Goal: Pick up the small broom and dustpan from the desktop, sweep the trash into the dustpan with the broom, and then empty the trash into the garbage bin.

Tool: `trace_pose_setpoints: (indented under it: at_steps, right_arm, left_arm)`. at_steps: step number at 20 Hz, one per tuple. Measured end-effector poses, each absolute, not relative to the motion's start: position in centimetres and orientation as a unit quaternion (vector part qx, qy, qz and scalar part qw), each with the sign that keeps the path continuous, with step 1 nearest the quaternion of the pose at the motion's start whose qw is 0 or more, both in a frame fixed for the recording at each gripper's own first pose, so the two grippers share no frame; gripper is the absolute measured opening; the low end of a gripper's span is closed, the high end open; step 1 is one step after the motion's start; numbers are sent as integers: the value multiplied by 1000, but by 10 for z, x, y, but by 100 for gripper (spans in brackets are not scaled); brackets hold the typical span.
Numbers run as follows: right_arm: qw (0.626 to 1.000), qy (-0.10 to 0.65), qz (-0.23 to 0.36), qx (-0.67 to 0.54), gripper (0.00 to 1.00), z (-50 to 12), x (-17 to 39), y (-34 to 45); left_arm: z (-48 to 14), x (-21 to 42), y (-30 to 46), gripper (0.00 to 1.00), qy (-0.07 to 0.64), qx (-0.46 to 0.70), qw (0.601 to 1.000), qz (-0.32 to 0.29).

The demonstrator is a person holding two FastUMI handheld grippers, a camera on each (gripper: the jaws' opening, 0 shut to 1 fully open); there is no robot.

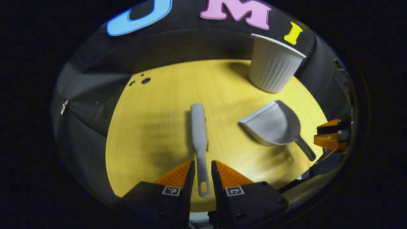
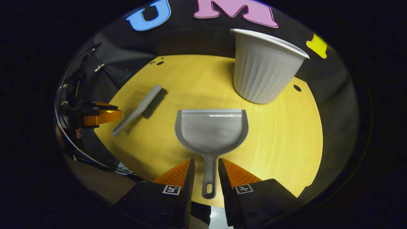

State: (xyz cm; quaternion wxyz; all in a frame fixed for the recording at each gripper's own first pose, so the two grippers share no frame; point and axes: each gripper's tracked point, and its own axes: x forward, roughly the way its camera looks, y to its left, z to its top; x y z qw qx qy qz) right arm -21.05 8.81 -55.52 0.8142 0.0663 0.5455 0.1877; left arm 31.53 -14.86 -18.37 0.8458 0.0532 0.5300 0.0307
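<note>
Left gripper view: left claw (image 1: 203,168) narrowly open astride broom (image 1: 199,133) handle | right claw (image 2: 205,167) likewise astride dustpan (image 2: 211,130) handle

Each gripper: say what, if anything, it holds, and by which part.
Nothing is gripped yet. The left gripper straddles the broom handle; the right gripper straddles the dustpan handle, jaws open.

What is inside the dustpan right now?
The dustpan looks empty; bare grey inside, no trash visible. Behind it stands the bin, whose inside cannot be seen.
</note>
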Motion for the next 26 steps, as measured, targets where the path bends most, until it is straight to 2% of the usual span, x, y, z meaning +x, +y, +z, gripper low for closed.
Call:
trace_pose_setpoints:
  at_steps: [5,7,8,9,10,12,13,15,16,17,26]
  right_arm:
    - [861,459,197,95,47,-505,-179,105]
    - [879,424,191,100,48,-487,-167,104]
    - [888,408,186,103,39,-479,-159,103]
    - [895,393,183,107,48,-472,-154,103]
    - [900,380,182,114,49,-465,-148,105]
    - [909,360,175,116,54,-456,-140,107]
    - [914,352,170,110,45,-455,-137,105]
    - [918,347,163,100,65,-455,-136,106]
    - [918,346,164,101,46,-453,-134,110]
    - [919,345,165,102,56,-453,-134,112]
    - [921,344,153,99,57,-455,-128,107]
  left_arm:
    - [-122,351,-163,43,426,56,903,26]
    - [-107,357,-170,43,395,58,916,18]
    - [-103,359,-174,43,387,60,920,14]
    - [-100,360,-177,46,379,61,923,9]
    - [-95,361,-180,43,371,59,927,4]
    - [-93,362,-193,46,364,51,930,-12]
    - [-93,362,-195,47,363,49,930,-15]
    - [-91,365,-199,49,358,46,932,-18]
    - [-90,367,-200,50,355,49,933,-18]
    - [-90,367,-199,51,355,53,933,-19]
    - [-88,374,-192,53,356,65,932,-17]
